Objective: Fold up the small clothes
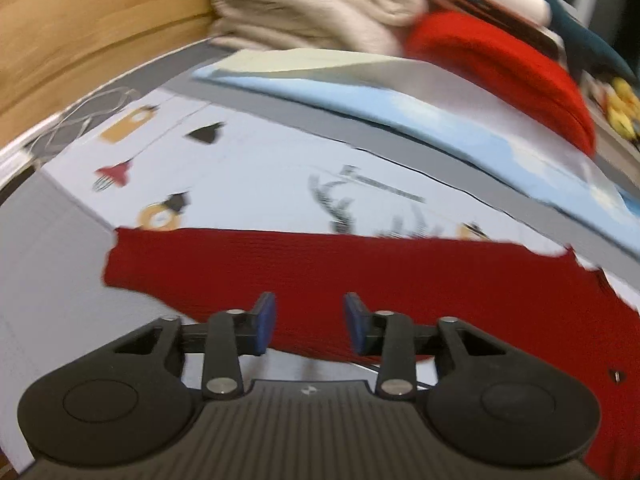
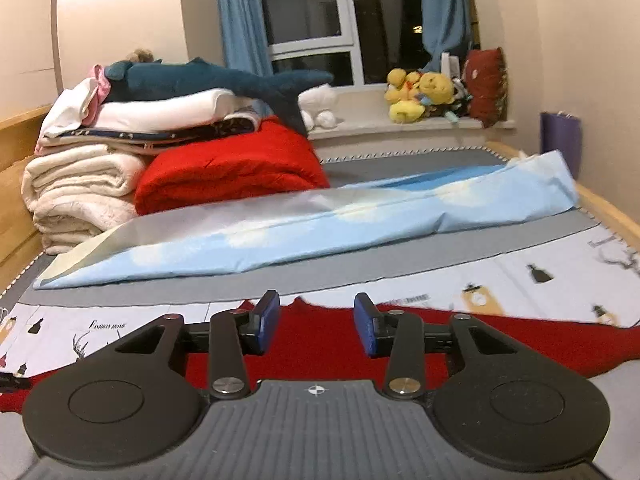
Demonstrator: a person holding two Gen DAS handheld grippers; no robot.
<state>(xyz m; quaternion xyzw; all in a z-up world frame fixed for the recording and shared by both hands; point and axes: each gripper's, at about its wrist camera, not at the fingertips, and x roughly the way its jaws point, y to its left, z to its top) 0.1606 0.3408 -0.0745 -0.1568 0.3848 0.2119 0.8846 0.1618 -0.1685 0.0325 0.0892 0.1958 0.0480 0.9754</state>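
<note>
Left tongs (image 1: 310,324) nearest, blue pads apart, nothing between them; red garment (image 1: 360,280) spread flat on the printed sheet (image 1: 248,168) just beyond and under the tips; view blurred. Right tongs (image 2: 316,328) likewise apart and empty, above the same red garment (image 2: 320,340) near the bed's front edge; pale blue cloth (image 2: 300,232) lies across the bed behind it; folded red blanket (image 2: 228,168) and cream blankets (image 2: 76,196) stacked at far left; plush shark (image 2: 208,80) on top; yellow toys (image 2: 424,92) on the sill.
</note>
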